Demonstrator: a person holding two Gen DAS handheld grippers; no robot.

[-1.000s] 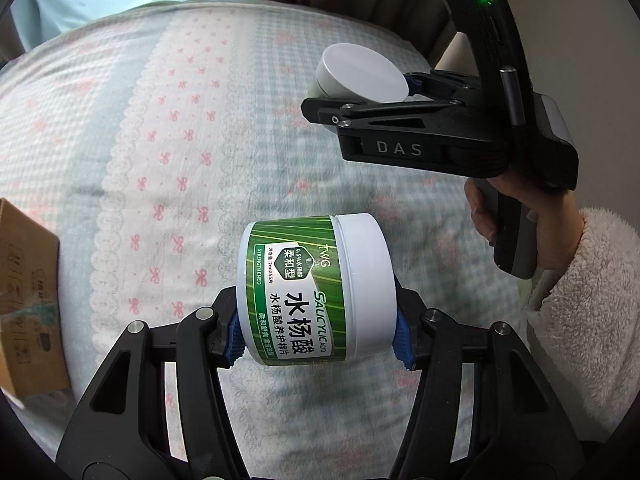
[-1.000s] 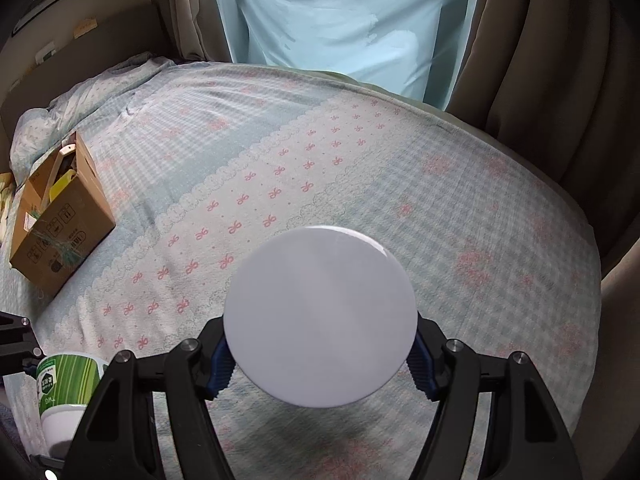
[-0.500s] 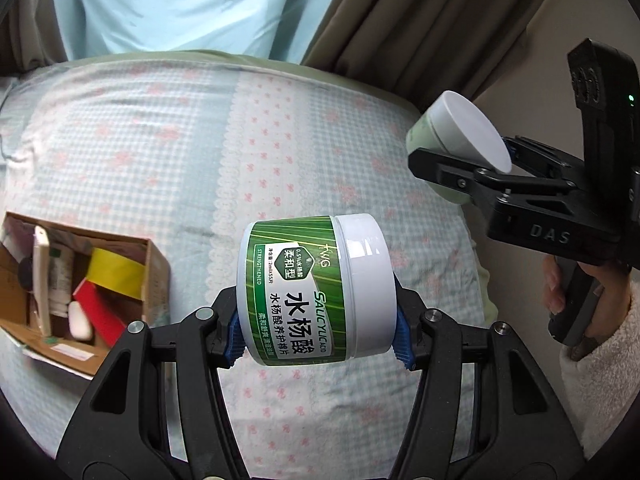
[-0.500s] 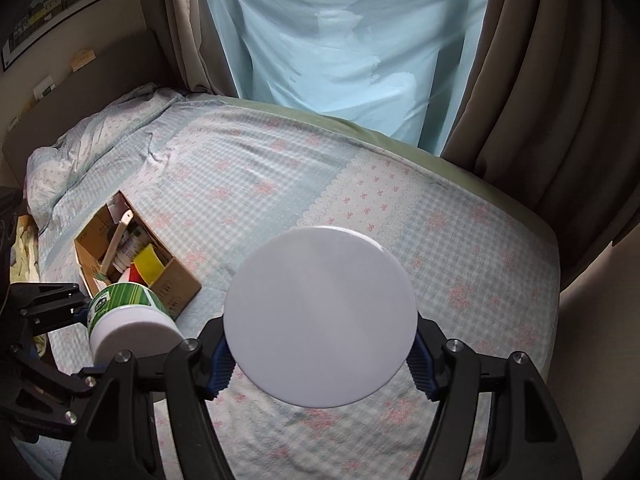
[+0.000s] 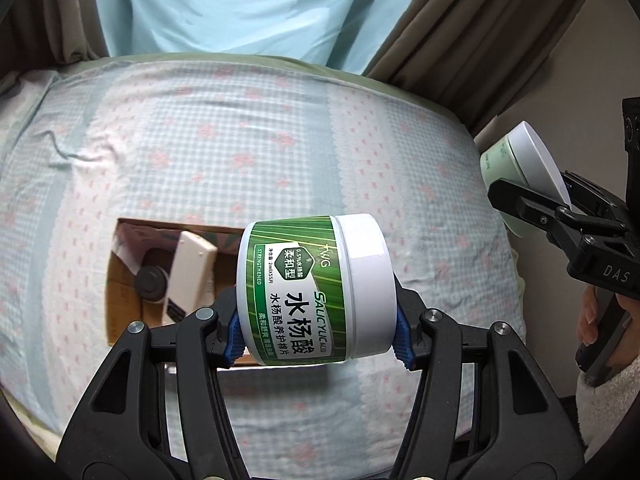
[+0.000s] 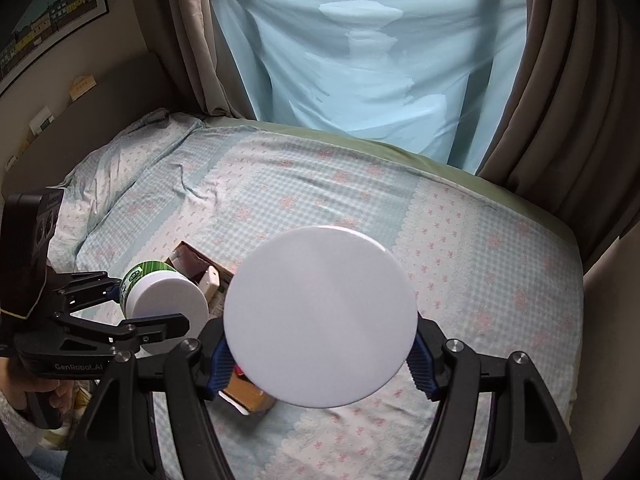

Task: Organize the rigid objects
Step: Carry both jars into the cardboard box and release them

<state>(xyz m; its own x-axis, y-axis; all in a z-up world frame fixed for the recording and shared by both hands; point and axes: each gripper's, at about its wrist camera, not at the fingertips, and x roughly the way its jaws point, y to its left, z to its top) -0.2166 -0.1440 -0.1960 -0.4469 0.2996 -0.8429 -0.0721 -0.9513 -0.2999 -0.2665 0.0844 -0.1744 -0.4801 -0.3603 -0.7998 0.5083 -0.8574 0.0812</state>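
Note:
My left gripper [image 5: 318,330] is shut on a green jar with a white lid [image 5: 312,288], held on its side high above the bed; the jar also shows in the right wrist view [image 6: 160,294]. My right gripper [image 6: 320,354] is shut on a pale green jar whose round white lid [image 6: 320,316] faces the camera; it also shows at the right of the left wrist view [image 5: 516,176]. An open cardboard box [image 5: 168,264] lies on the bed below the left jar, holding a white remote-like item and a dark round object. The box is partly hidden behind both jars.
The bed [image 6: 360,200] has a blue checked sheet with pink bows. A pillow [image 6: 132,152] lies at its far left. Brown curtains [image 6: 560,80] and a light blue cloth [image 6: 360,60] hang behind. A wall stands close on the right.
Both grippers have lifted and pulled back from the bed, still holding their jars. The cardboard box has come into the middle of both views, under the jars.

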